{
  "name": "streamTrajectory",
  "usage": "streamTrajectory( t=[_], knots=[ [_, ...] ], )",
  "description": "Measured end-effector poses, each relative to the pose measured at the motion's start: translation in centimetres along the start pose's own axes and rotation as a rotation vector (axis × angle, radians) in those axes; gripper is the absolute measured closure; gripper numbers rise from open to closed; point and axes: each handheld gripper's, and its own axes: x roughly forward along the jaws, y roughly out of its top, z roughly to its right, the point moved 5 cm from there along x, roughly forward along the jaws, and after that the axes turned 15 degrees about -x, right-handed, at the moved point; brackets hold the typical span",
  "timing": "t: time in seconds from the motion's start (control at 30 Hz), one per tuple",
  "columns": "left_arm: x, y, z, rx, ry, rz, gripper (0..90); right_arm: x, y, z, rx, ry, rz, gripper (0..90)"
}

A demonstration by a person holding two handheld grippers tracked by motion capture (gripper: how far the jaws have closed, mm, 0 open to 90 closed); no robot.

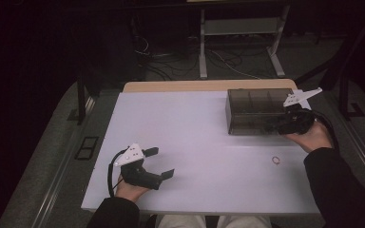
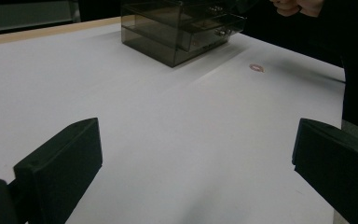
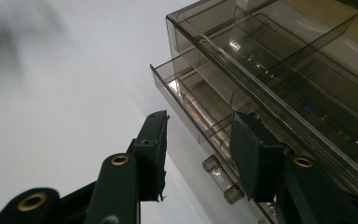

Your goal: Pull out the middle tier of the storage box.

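The left gripper (image 1: pixel 163 163) rests on the bench (image 1: pixel 195 142) near its left front, jaws wide, holding nothing; a small ring (image 1: pixel 276 160) lies right of centre; the right gripper (image 1: pixel 272 127), jaws half open and gripping nothing, sits at the smoky clear drawer box (image 1: pixel 254 111), its drawer (image 3: pixel 200 116) slightly out; contents unclear.

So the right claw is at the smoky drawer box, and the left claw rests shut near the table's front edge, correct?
Not quite: the left claw is open, its jaws wide apart over bare table, as the left gripper view shows. The right claw is indeed at the drawer box.
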Motion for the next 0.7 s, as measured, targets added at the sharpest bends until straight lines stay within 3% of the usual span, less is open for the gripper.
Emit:
streamTrajectory(
  t=[0.33, 0.7],
  knots=[
    [-0.2, 0.0, 0.0, -0.003, 0.003, 0.002, 0.6, 1.5, -0.4, -0.1, -0.012, -0.020, -0.044, 55.8],
    [-0.2, 0.0, 0.0, -0.003, 0.000, -0.001, 0.6, 2.3, -0.6, -0.2, -0.037, -0.044, -0.055, 56.7]
  ],
)
